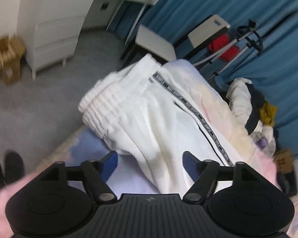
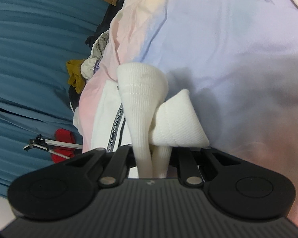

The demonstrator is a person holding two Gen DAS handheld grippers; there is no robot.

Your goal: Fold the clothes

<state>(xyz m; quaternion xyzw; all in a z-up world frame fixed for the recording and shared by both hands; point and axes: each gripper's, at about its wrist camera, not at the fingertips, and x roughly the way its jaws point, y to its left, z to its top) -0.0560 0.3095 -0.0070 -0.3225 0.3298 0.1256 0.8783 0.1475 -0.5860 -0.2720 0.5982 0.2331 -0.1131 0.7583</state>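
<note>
One pastel bedsheet [image 2: 228, 49] covered the bed, the largest surface. On it lay one pair of white trousers [image 1: 159, 119], a black lettered stripe down the side. One clothes heap [image 1: 254, 115] sat at the sheet's far edge, before the blue curtain [image 1: 238, 4]. Left gripper [image 1: 150, 158]: jaws wide, cloth between them, ungripped. Right gripper [image 2: 155, 158]: clamped on the trousers' ribbed cuff [image 2: 143, 91], blocking that view.

Right tongs' [image 2: 156, 158] fingertips hidden by bunched white trousers [image 2: 141, 91]; blurred cardboard box [image 1: 7, 59] at left.
</note>
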